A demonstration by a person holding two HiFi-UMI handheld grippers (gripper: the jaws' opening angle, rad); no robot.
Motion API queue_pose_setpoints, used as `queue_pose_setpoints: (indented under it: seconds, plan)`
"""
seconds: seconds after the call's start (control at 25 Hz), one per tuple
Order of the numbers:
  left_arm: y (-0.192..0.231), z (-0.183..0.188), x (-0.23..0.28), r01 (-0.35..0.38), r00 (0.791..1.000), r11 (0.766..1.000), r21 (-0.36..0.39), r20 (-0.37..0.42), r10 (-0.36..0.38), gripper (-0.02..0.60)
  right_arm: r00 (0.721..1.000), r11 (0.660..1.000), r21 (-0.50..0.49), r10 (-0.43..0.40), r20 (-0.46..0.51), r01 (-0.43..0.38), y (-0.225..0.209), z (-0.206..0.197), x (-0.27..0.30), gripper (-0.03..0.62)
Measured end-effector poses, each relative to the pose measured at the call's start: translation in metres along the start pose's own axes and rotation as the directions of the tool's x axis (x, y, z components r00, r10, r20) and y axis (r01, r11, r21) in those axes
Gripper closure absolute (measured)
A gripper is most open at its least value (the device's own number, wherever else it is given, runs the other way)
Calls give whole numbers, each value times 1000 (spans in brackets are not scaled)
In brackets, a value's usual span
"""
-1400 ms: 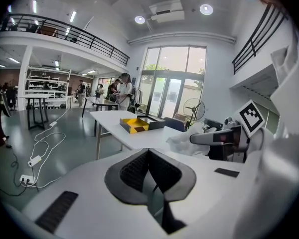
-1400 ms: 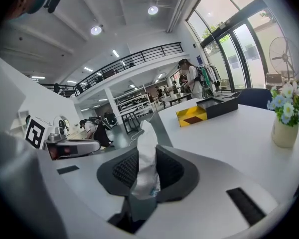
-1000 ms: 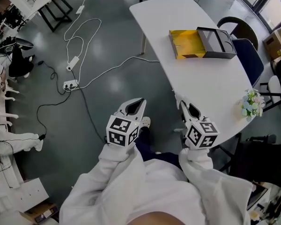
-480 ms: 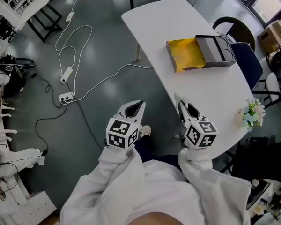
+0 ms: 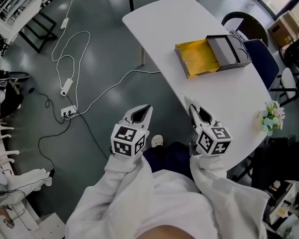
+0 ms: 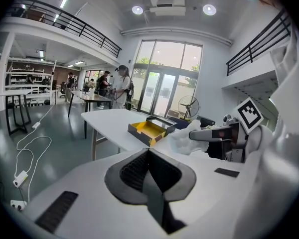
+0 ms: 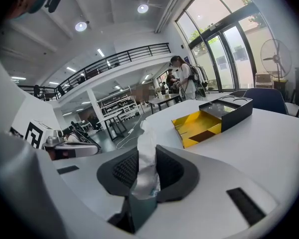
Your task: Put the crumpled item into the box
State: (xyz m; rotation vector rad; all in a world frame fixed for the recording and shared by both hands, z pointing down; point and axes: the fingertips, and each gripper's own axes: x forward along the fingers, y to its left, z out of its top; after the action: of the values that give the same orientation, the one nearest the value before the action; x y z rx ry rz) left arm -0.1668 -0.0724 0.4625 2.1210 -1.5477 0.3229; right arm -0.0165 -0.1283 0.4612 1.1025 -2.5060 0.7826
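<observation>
With the right hand-held gripper clenched on the crumpled item, well short of the open box on the worktop, and the left hand-held gripper clenched on nothing, the carry should end squarely above the box before letting go.

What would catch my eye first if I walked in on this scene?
Probably the open box with its bright yellow inside, lying on the white table. Next, the crumpled white item pinched in the jaws of the right gripper, and the white cables snaking across the grey floor at the left.
</observation>
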Motion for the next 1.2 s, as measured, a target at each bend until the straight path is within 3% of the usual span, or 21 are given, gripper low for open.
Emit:
queue_pose_setpoints:
  seconds: [0.44,0.64,0.84,1.2]
  plan:
    - [-10,-25,-4,28,999,999,-27,-30,-28,566,999,1000,5,-26,-31,26,-3,-20,-11,505]
    - [-11,-14,13,52,998,999,-4,-34,-52,566,999,999,20,-42,-19,42,-14,-16,-10,505]
    - [-11,-3,38,87,995,996,26,-57,-85,566,996,995,42,-95,3,94,-42,0,0,504]
    - [23,27,86,108,990,993,37,-90,-105,566,992,991,32,-127,7,127,-75,44,53,505]
